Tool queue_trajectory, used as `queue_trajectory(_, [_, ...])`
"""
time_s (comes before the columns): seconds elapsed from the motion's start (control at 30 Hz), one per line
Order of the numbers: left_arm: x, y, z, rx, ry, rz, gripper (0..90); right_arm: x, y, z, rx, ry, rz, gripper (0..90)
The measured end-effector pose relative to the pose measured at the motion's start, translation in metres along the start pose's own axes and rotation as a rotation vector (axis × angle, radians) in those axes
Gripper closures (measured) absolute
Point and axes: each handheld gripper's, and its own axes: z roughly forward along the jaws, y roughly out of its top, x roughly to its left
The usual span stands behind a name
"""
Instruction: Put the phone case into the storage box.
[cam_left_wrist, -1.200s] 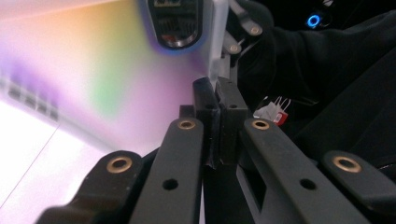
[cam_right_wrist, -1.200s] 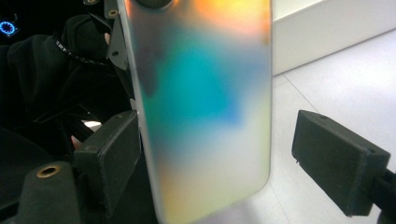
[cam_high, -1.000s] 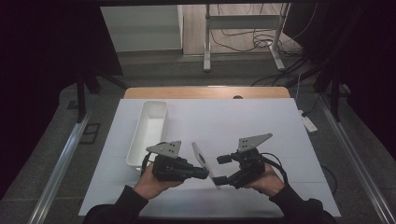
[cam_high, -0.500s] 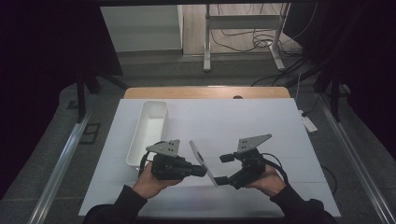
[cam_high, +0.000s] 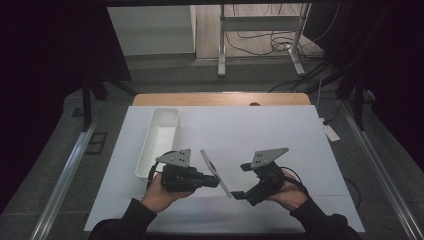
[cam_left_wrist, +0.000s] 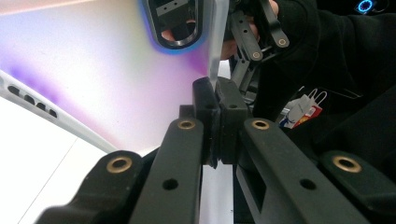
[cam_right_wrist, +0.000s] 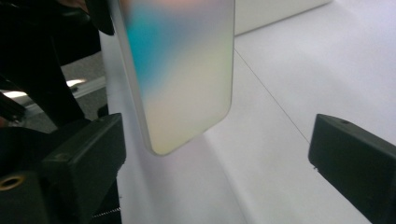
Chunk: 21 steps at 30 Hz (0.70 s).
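Your left gripper (cam_high: 216, 181) is clamped tight on the thin, flat, pale iridescent plate with rounded corners (cam_high: 215, 172), pinching it along one edge; in the left gripper view the two black pads (cam_left_wrist: 205, 100) meet on the plate (cam_left_wrist: 217, 42), which stands up edge-on beyond them. In the high view the plate hangs above the white counter (cam_high: 280, 135), tilted, running from just above your left gripper down toward your right gripper (cam_high: 243, 181).

Your right gripper has just been opening and its jaws now stand wide apart. In the right gripper view the plate's rounded lower corner (cam_right_wrist: 182, 79) sits between them, close beside the left-hand pad (cam_right_wrist: 86, 161) and well clear of the right-hand one; neither pad presses on it.

The long white rectangular tray (cam_high: 159, 140) lies on the counter just beyond your left hand (cam_high: 160, 192).
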Motion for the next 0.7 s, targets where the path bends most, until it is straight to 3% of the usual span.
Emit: queue_trajectory(0.7, [0.0010, -0.0009, -0.0037, 0.018, 0.099, -0.022, 88.0, -0.0051, -0.0079, -0.0095, 0.015, -0.088, 0.050, 0.0])
